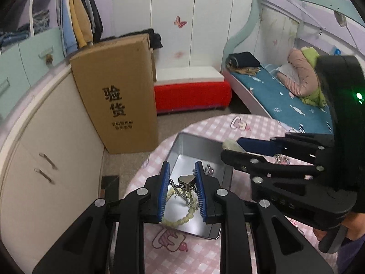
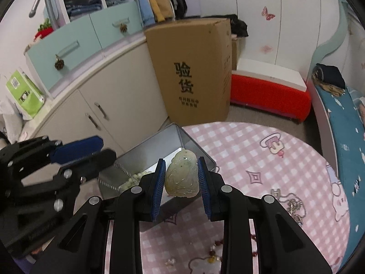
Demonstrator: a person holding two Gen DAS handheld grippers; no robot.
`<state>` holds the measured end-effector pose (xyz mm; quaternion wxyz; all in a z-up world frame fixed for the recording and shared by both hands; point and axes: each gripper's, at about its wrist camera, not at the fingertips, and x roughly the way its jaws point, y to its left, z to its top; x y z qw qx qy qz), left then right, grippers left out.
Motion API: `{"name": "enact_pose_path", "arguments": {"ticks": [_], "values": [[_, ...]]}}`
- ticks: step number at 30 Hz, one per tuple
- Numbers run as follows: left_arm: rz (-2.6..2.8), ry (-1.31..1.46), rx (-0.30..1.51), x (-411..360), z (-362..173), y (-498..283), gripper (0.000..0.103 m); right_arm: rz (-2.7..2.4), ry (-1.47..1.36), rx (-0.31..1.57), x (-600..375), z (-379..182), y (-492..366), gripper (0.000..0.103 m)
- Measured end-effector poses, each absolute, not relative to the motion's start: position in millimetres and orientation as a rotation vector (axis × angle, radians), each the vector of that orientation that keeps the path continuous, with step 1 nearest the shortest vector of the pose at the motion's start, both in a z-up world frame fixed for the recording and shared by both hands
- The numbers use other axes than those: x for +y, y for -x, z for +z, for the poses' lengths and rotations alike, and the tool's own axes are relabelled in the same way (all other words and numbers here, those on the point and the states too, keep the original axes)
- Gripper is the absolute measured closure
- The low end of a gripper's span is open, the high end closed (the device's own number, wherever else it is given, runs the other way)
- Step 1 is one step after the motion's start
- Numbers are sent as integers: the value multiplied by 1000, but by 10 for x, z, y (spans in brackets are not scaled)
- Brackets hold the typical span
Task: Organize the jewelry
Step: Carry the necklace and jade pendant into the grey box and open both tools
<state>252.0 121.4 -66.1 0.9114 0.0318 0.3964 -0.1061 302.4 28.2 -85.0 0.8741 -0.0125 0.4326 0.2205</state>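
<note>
Pale carved pendant (image 2: 181,173) clamped above metal tin (image 2: 196,147).

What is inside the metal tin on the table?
Inside the metal tin lies a pale bead bracelet. The left gripper, holding a heart pendant on its chain, covers part of the floor.

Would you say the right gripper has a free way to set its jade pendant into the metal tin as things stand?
Probably yes. The right gripper holds the jade pendant just above the open metal tin, though the left gripper, holding a heart pendant, crowds the tin.
</note>
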Motion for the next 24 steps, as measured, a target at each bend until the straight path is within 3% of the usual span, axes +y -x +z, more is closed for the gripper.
{"name": "enact_pose_path", "arguments": {"ticks": [8, 13, 15, 24], "values": [[-219, -12, 840, 1300, -760, -2554, 78, 474, 32, 949, 412, -1016, -3125, 74], [-177, 20, 807, 1397, -716, -2534, 44, 467, 30, 963, 432, -1054, -3158, 74], [-173, 38, 792, 1442, -675, -2502, 37, 472, 30, 971, 456, -1076, -3171, 74], [-130, 23, 765, 1474, -600, -2431, 33, 467, 68, 1004, 616, -1200, -3205, 72]]}}
